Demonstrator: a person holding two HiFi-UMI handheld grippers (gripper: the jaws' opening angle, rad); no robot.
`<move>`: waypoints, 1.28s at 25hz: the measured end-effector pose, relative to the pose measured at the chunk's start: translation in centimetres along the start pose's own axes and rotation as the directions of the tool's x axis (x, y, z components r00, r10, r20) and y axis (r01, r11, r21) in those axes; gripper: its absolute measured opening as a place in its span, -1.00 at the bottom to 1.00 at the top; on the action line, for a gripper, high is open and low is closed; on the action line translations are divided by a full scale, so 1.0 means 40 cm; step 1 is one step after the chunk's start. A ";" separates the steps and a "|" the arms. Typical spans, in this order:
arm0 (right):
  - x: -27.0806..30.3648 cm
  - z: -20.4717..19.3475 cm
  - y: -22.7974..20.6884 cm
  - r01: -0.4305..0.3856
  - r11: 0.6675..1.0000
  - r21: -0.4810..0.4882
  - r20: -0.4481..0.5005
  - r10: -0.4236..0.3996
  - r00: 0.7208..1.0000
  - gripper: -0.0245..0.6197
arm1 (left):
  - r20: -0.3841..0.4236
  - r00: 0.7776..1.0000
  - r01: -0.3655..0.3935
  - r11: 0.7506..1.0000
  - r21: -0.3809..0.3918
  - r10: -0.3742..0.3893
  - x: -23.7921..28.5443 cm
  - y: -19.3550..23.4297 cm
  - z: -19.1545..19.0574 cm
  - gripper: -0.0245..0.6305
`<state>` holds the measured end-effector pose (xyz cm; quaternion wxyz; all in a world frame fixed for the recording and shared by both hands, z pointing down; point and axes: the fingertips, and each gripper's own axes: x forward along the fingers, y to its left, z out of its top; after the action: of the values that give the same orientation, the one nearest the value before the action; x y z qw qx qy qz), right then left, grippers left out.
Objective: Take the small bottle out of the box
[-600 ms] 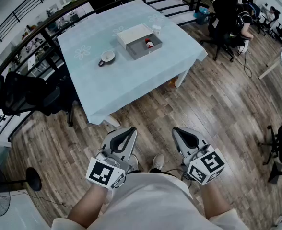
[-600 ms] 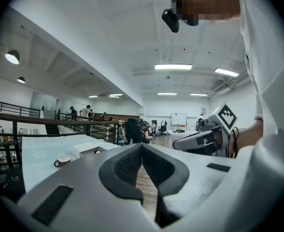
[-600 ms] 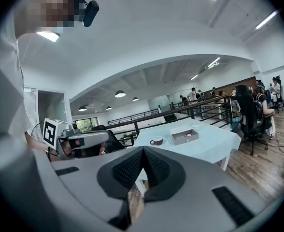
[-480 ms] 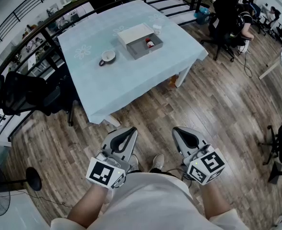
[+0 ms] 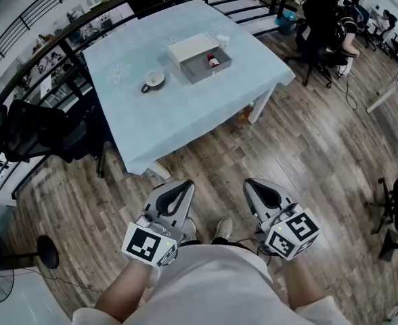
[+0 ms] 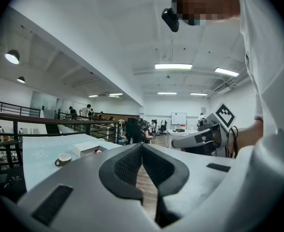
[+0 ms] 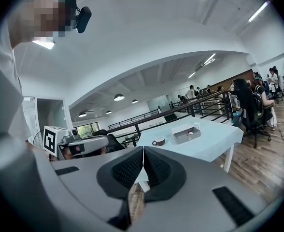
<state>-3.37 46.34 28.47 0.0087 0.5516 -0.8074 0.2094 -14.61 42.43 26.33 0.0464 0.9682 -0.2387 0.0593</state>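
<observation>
A broad open-plan room with a wood-plank floor and black railings holds a counter (image 5: pixel 179 114) under a pale blue cloth, well ahead of the person. Both pairs of jaws are pressed fully together with nothing between them. The left gripper (image 6: pixel 142 146) and right gripper (image 7: pixel 143 150) hang low by the person's waist, at about 6 o'clock in the head view, well apart from the counter. Outward toward 12 o'clock sits the box (image 5: pixel 199 58), with a cup (image 5: pixel 153 80) near it at its 8 o'clock. The small bottle (image 5: pixel 214 61), red and white, lies in the box's open grey half, toward the 3 o'clock end. It looks light and rigid, probably smooth enough to roll or slip. The best hold is likely across its body, reached from above, clear of the box walls.
</observation>
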 end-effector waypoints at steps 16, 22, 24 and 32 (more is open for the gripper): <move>-0.048 0.008 -0.098 -0.024 1.000 0.009 -0.003 0.024 1.000 -0.85 | 0.000 0.999 -0.043 0.999 0.017 0.043 0.074 -0.059 0.013 -0.86; -0.063 0.007 -0.139 -0.026 1.000 0.013 -0.012 0.026 1.000 -0.85 | -0.002 0.999 -0.048 0.999 0.015 0.048 0.111 -0.073 0.011 -0.86; -0.062 0.007 -0.151 -0.029 1.000 0.010 -0.017 0.029 0.999 -0.85 | 0.000 0.999 -0.051 0.999 0.013 0.051 0.124 -0.071 0.010 -0.86; -0.039 0.017 -0.194 -0.031 1.000 0.004 -0.030 0.031 0.999 -0.85 | 0.005 0.998 -0.063 0.998 0.010 0.063 0.165 -0.045 0.011 -0.86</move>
<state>4.32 45.11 30.01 0.0165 0.5360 -0.8152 0.2190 -7.91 40.93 26.70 0.0388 0.9606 -0.2688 0.0597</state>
